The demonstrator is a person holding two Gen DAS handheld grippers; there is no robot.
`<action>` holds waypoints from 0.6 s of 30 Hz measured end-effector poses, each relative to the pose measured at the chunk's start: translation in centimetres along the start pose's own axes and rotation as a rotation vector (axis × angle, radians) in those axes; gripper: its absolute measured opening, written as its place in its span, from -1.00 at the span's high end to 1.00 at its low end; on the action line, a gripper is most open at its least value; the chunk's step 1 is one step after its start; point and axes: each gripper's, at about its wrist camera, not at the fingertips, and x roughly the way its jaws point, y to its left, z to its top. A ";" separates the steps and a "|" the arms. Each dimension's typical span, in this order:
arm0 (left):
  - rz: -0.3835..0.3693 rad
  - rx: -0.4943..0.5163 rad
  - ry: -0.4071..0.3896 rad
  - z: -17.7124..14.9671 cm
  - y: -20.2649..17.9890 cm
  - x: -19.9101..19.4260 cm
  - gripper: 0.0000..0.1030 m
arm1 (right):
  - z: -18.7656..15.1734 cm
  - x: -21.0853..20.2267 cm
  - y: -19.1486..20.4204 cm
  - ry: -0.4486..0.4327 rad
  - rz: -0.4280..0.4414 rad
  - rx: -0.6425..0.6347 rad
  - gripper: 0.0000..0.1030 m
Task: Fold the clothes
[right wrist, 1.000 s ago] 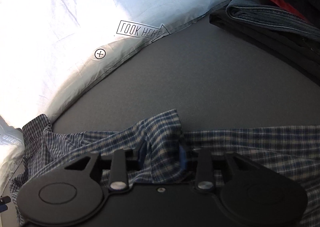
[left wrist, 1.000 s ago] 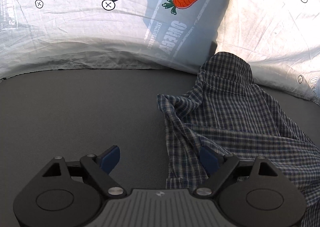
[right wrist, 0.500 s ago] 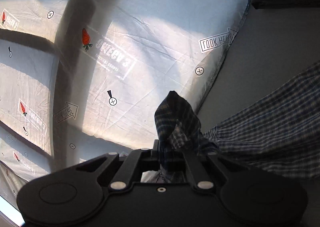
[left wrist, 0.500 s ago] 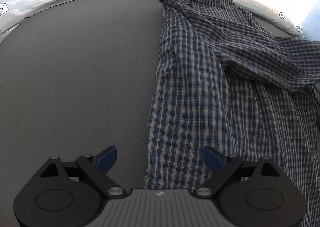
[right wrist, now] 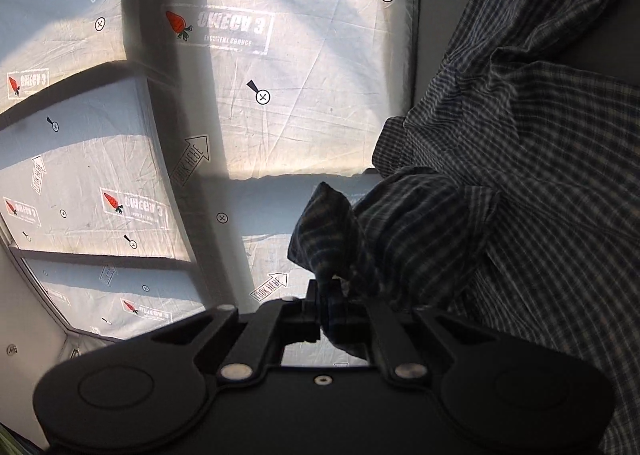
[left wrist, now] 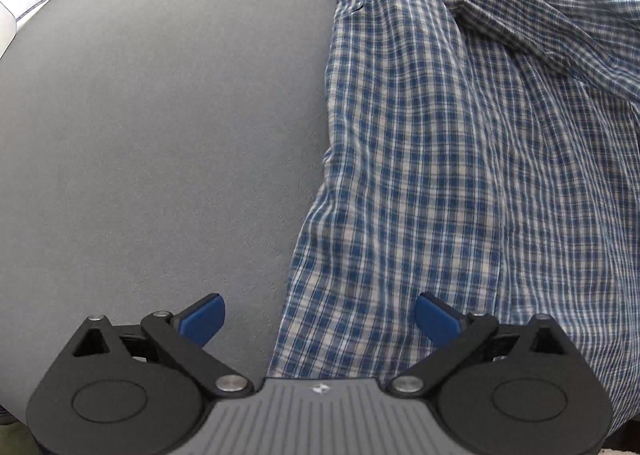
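Plaid shirt lay spread on the grey worktop, right half of the left wrist view, long axis running from near the camera away to the far edge. Left tongs pointed down over its left hem, jaws opening wide, w/ hem between them but untouched. Right tongs were clamped on a bunched bit of shirt, lifted off the worktop, w/ printed white sheet behind.
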 end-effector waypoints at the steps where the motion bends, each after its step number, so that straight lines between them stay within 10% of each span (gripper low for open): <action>1: 0.004 0.012 0.007 -0.4 0.0 0.4 -1.00 | -0.6 0.0 0.0 0.016 -0.010 -0.006 0.93; 18: -0.011 0.056 -0.133 -3.3 0.6 0.1 -1.00 | -10.9 0.0 0.8 0.290 -0.260 -0.267 0.93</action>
